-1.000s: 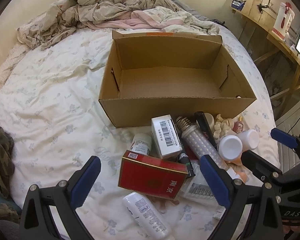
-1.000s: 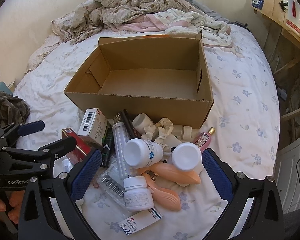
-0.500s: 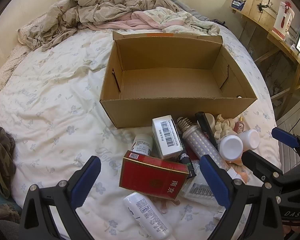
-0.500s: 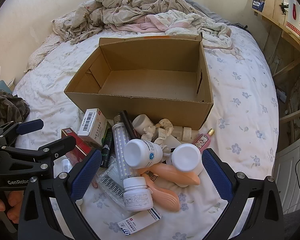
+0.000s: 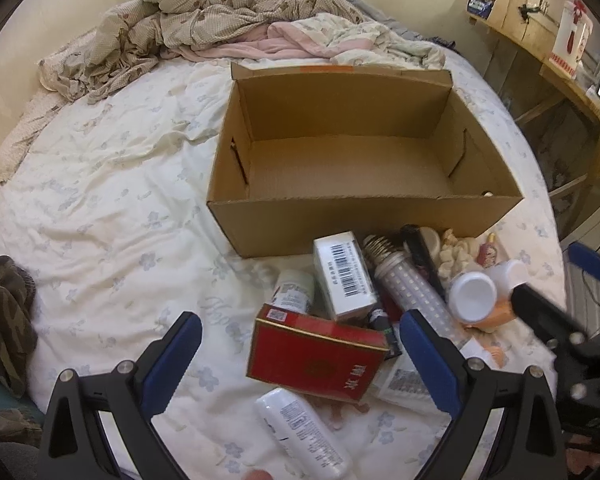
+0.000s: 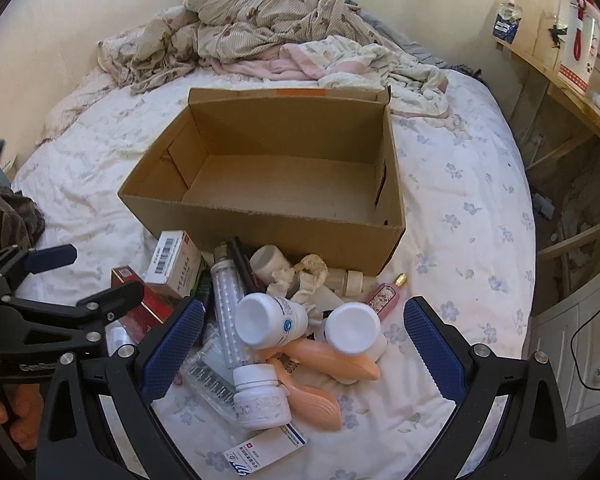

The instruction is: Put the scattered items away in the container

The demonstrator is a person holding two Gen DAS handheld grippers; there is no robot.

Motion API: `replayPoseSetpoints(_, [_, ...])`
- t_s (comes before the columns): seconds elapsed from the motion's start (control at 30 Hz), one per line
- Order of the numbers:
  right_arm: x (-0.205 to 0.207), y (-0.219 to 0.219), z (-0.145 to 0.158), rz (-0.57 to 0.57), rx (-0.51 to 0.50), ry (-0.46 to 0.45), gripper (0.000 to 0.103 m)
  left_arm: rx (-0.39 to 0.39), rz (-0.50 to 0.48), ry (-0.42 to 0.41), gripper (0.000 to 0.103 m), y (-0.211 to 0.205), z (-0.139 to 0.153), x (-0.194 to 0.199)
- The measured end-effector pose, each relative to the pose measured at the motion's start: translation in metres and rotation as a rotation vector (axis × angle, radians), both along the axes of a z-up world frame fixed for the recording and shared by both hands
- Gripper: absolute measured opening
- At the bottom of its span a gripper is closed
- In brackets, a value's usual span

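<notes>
An empty cardboard box (image 5: 364, 216) (image 6: 260, 224) stands open on the bed. A pile of items lies in front of it: a red box (image 5: 316, 356), a white barcoded box (image 5: 342, 276) (image 6: 172, 256), an LED corn bulb (image 5: 412, 284) (image 6: 228, 300), white pill bottles (image 6: 270, 320) (image 6: 260, 396) and a white tube (image 5: 304, 432). My left gripper (image 5: 300, 364) is open, hovering over the red box. My right gripper (image 6: 300, 344) is open, hovering over the pill bottles. Both hold nothing.
Crumpled bedding (image 5: 228, 16) lies behind the box. A camouflage cloth (image 5: 4, 312) is at the bed's left edge. A wooden shelf (image 6: 572, 92) runs along the right wall. Bare floral sheet (image 5: 100, 200) spreads left of the box.
The left gripper has shifted slightly forward, toward the pile. The right gripper has barely moved. Both stay open and no item has moved.
</notes>
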State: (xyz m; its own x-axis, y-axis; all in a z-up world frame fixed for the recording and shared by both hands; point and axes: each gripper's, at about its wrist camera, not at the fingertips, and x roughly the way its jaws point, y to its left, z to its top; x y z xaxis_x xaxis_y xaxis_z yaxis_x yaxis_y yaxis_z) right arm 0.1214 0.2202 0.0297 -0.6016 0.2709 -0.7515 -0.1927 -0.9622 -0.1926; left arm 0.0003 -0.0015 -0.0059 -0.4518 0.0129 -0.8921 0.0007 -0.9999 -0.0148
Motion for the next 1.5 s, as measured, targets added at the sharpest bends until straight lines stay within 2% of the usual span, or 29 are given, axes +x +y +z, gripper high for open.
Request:
replayPoseSetpoints(0.1, [0.001,0.001,0.004,0.01,-0.008,0.014,0.101,0.035,0.003,-0.014,0.099,-0.006,-0.001,-0.002])
replayPoseSetpoints(0.23, [0.006,0.024,0.023,-0.057,-0.046,0.077,0.101,0.103,0.043,0.002,0.099,-0.025,0.007,-0.004])
replayPoseSetpoints(0.37, [0.006,0.056,0.044,-0.096,-0.106,0.1,0.101,0.207,0.151,-0.046,0.099,-0.058,0.002,-0.007])
replayPoseSetpoints(0.47, [-0.009,0.059,0.038,-0.001,-0.194,-0.011,0.096,0.248,0.214,-0.096,0.099,-0.075,-0.008,-0.009])
replayPoseSetpoints(0.53, [-0.021,0.052,0.023,0.059,-0.252,-0.106,0.087,0.275,0.24,-0.128,0.099,-0.082,-0.014,-0.011])
replayPoseSetpoints(0.6, [-0.028,0.044,0.007,0.077,-0.299,-0.158,0.084,0.284,0.24,-0.147,0.099,-0.083,-0.017,-0.011])
replayPoseSetpoints(0.7, [-0.043,0.034,-0.018,0.117,-0.297,-0.256,0.074,0.25,0.188,-0.16,0.099,-0.073,-0.018,-0.011])
replayPoseSetpoints(0.8, [-0.048,0.025,-0.03,0.144,-0.244,-0.303,0.067,0.21,0.078,-0.199,0.099,-0.053,-0.027,-0.011])
replayPoseSetpoints(0.93, [-0.051,0.018,-0.04,0.162,-0.232,-0.327,0.067,0.148,-0.038,-0.229,0.1,-0.028,-0.036,-0.005])
replayPoseSetpoints(1.03, [-0.052,0.012,-0.047,0.177,-0.172,-0.34,0.067,0.024,-0.082,-0.233,0.1,-0.012,-0.045,-0.007])
replayPoseSetpoints(1.13, [-0.058,0.01,-0.056,0.181,-0.17,-0.354,0.065,0.013,-0.105,-0.237,0.1,-0.003,-0.051,-0.012])
replayPoseSetpoints(1.2, [-0.059,0.006,-0.059,0.193,-0.136,-0.342,0.056,0.004,-0.127,-0.231,0.1,0.005,-0.053,-0.015])
replayPoseSetpoints(1.27, [-0.059,0.004,-0.057,0.206,-0.138,-0.321,0.053,-0.009,-0.149,-0.223,0.1,0.013,-0.054,-0.013])
replayPoseSetpoints(1.33, [-0.057,-0.001,-0.053,0.222,-0.122,-0.296,0.053,-0.002,-0.178,-0.213,0.078,0.019,-0.053,-0.008])
replayPoseSetpoints(1.4, [-0.054,-0.001,-0.049,0.225,-0.118,-0.273,0.052,-0.023,-0.188,-0.195,0.069,0.021,-0.049,-0.004])
replayPoseSetpoints(1.5, [-0.049,0.002,-0.041,0.217,-0.15,-0.24,0.052,0.011,-0.168,-0.173,0.054,0.014,-0.041,0.002])
